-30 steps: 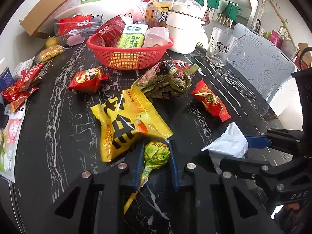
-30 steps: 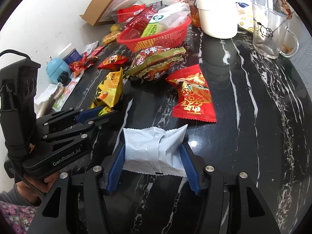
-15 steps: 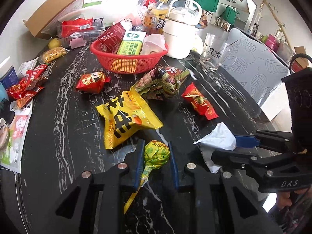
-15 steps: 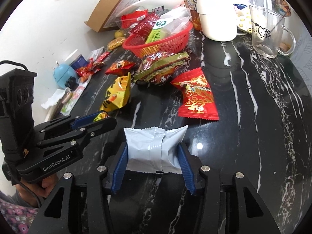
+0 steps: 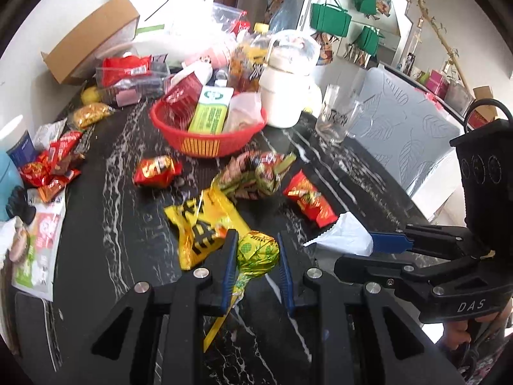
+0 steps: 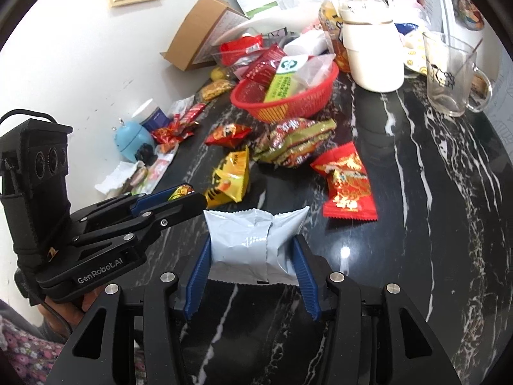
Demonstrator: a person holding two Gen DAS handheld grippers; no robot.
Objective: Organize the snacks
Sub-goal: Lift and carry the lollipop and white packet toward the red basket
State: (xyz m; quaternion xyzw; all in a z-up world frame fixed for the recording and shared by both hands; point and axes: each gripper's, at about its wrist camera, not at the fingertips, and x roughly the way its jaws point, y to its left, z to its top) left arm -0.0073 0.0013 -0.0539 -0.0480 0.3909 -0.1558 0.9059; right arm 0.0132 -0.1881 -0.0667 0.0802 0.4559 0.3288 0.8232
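Across the black marble-patterned round tabletop [image 6: 449,192], snacks everywhere. Farthest back, against the white wall, a brown open cardboard box [image 6: 198,35]. Next to it on the right, a cream lidded pot with a loop handle [image 6: 372,54], and beyond that a clear glass mug with a cartoon print [image 6: 449,73]. Just left of the pot, a red plastic mesh basket [image 6: 288,102], already loaded with a green biscuit box [image 5: 210,114], a dark red packet and a clear bag. Near the basket's front edge, a crumpled green-and-red multipack wrapper [image 6: 295,144]; at its left, a small red-and-orange puffed packet [image 5: 155,170]; at its right, a flat red-and-gold sachet [image 6: 349,183]. Closer in, a yellow crinkled bag with black lettering [image 5: 198,224], lying flat on the marble. Off at the left rim, a loose heap of small red wrappers [image 5: 48,166].

Front and centre in the right wrist view, a silver-white foil pouch [image 6: 253,240], pinched at both sides by the blue ribbed pads of the right gripper [image 6: 253,276], apparently clear of the tabletop. Smallest of all, a round lollipop in green-and-yellow wrapper [image 5: 256,250], clamped tight in the left gripper [image 5: 255,272], stick trailing down and back between the pads, just beside the yellow bag.
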